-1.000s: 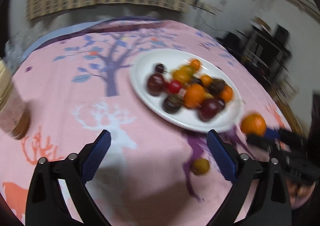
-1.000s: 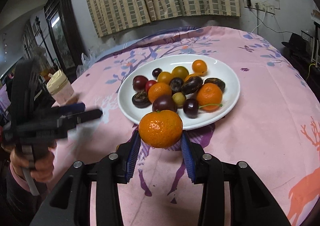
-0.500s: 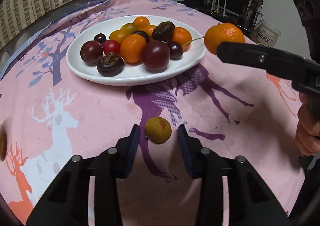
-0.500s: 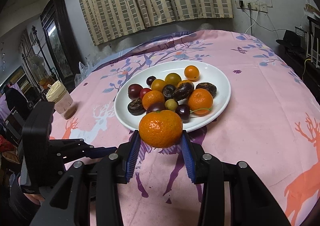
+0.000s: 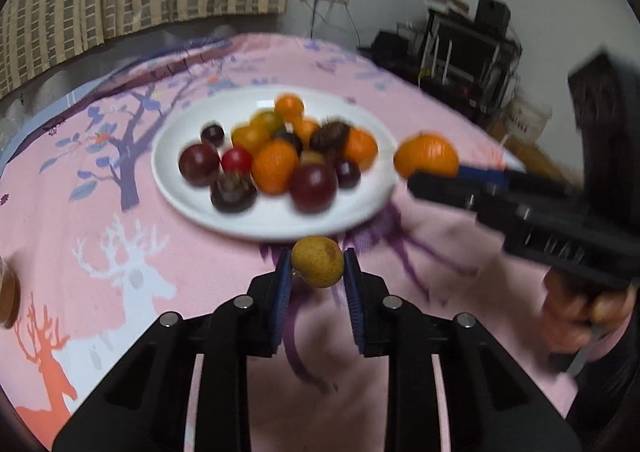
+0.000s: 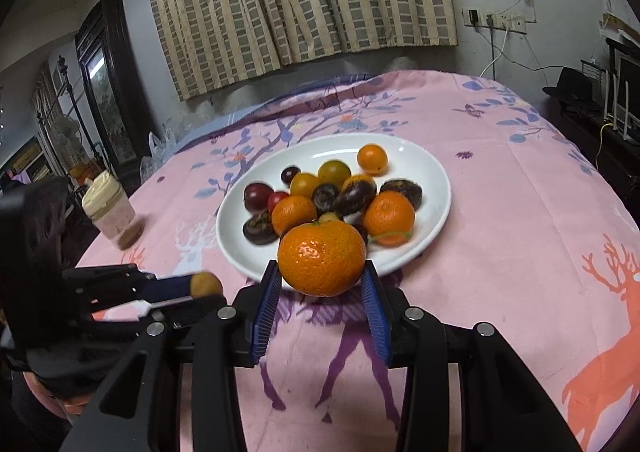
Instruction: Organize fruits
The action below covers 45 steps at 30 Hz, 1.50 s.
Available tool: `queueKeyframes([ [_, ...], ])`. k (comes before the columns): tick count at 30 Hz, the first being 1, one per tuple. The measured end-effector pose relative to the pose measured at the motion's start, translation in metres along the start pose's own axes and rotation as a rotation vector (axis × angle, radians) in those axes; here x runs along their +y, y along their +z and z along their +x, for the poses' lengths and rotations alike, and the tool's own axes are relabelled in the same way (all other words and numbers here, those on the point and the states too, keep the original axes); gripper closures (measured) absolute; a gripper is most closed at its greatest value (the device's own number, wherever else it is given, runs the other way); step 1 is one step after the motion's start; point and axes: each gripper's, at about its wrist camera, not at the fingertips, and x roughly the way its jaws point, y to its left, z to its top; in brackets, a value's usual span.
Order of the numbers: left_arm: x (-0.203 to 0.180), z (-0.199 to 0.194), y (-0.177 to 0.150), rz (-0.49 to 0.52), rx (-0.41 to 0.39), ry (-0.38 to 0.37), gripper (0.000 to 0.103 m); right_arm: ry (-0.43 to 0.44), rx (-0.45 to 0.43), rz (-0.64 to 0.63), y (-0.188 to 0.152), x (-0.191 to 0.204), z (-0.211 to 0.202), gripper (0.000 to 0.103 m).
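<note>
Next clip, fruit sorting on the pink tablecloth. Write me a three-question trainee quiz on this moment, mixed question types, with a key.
1. True or false: the left gripper holds nothing.
2. Multiple choice: what sits between the right gripper's fingers? A) a dark plum B) a mandarin C) a red cherry tomato
3. Fill in: the lidded jar stands on the tablecloth, to the ____ of the white plate in the right wrist view.

Key
1. False: it is shut on a small yellow-brown fruit, held clear of the cloth near the plate's front rim.
2. B: the mandarin is clamped between the blue pads.
3. left
</note>
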Motion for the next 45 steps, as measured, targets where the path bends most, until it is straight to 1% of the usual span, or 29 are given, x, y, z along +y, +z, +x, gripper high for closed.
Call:
queueKeyframes([
  [2,0.009,0.003,0.021,-0.032,-0.034,0.017,0.077,-0.015,-0.021,0.009,0.012,-0.003,0.009,0.062],
  [4,0.019,0.015,0.043,-0.057,-0.049,0.045,0.077,-0.030,-0.032,0.021,0.026,-0.008,0.022,0.062],
  [6,0.029,0.031,0.061,-0.082,-0.053,0.078,0.077,-0.039,-0.037,0.026,0.036,-0.012,0.032,0.062],
  [9,0.043,0.052,0.079,-0.122,-0.045,0.094,0.078,-0.062,-0.033,0.023,0.052,-0.016,0.053,0.062],
  [13,0.056,0.072,0.091,-0.144,-0.028,0.116,0.078,-0.079,-0.017,0.017,0.065,-0.022,0.074,0.062],
  [19,0.063,0.086,0.097,-0.145,-0.016,0.162,0.077,-0.090,0.017,0.021,0.068,-0.027,0.091,0.060],
  [20,0.063,0.085,0.096,-0.145,-0.015,0.181,0.067,-0.093,0.024,0.022,0.067,-0.026,0.090,0.059],
  [21,0.062,0.082,0.096,-0.147,-0.017,0.215,0.054,-0.087,0.025,0.022,0.067,-0.025,0.088,0.053],
  [22,0.061,0.077,0.095,-0.154,-0.029,0.248,0.025,-0.077,0.018,0.018,0.068,-0.023,0.082,0.051],
  [23,0.060,0.067,0.094,-0.166,-0.062,0.286,0.011,-0.073,0.012,0.010,0.067,-0.021,0.077,0.047],
  [24,0.060,0.058,0.094,-0.170,-0.086,0.296,0.010,-0.072,0.004,-0.001,0.066,-0.018,0.070,0.041],
  [25,0.059,0.051,0.094,-0.168,-0.097,0.289,0.009,-0.073,-0.006,-0.013,0.065,-0.014,0.063,0.039],
  [26,0.058,0.043,0.093,-0.167,-0.097,0.278,0.007,-0.075,-0.014,-0.027,0.062,-0.011,0.055,0.033],
  [29,0.054,0.022,0.081,-0.184,-0.104,0.271,0.006,-0.083,-0.003,-0.041,0.047,-0.004,0.036,0.021],
  [32,0.049,0.006,0.058,-0.193,-0.086,0.286,0.006,-0.090,0.015,-0.032,0.027,-0.002,0.022,0.017],
  [36,0.041,-0.011,0.018,-0.178,-0.054,0.299,0.006,-0.110,0.043,-0.034,-0.004,0.002,0.004,0.014],
  [39,0.036,-0.022,-0.009,-0.176,-0.044,0.343,0.006,-0.134,0.052,-0.065,-0.023,0.009,-0.006,0.013],
  [42,0.031,-0.029,-0.029,-0.156,-0.038,0.341,0.006,-0.141,0.047,-0.091,-0.037,0.016,-0.012,0.011],
  [45,0.030,-0.032,-0.040,-0.160,-0.022,0.351,0.006,-0.145,0.077,-0.095,-0.047,0.019,-0.010,0.011],
])
